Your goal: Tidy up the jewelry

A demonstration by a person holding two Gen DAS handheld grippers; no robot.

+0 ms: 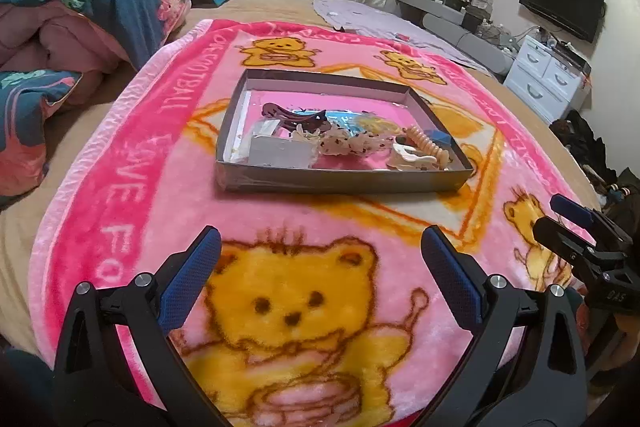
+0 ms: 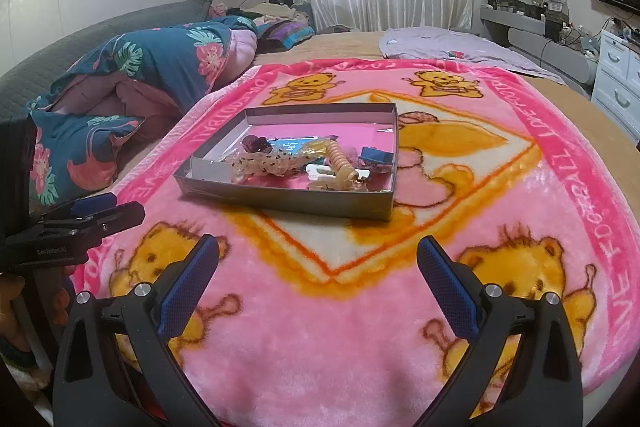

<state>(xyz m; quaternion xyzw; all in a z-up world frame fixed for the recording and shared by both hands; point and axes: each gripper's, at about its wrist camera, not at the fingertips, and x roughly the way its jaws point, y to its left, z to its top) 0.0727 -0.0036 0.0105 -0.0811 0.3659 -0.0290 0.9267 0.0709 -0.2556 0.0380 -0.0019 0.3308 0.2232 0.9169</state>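
Note:
A shallow grey box [image 1: 340, 181] [image 2: 288, 201] sits on a pink bear-print blanket [image 1: 304, 227] [image 2: 320, 307]. Inside lie several hair accessories: a dark brown claw clip [image 1: 296, 117] [image 2: 256, 143], speckled white clips [image 1: 352, 143] [image 2: 268, 161], a beige spiral clip [image 1: 430, 143] [image 2: 340, 161], a white card [image 1: 280, 151] and a small blue piece [image 2: 376, 157]. My left gripper [image 1: 320, 259] hovers open over the blanket, short of the box. My right gripper [image 2: 318, 259] is open too, nothing between its fingers, nearer the box's right corner.
A folded floral quilt [image 1: 92, 11] [image 2: 132, 83] lies left of the blanket. A lilac cloth [image 2: 460, 49] lies at the bed's far side. White drawers [image 1: 548, 71] and a wall television [image 1: 560, 1] stand right. The other gripper shows at each view's edge.

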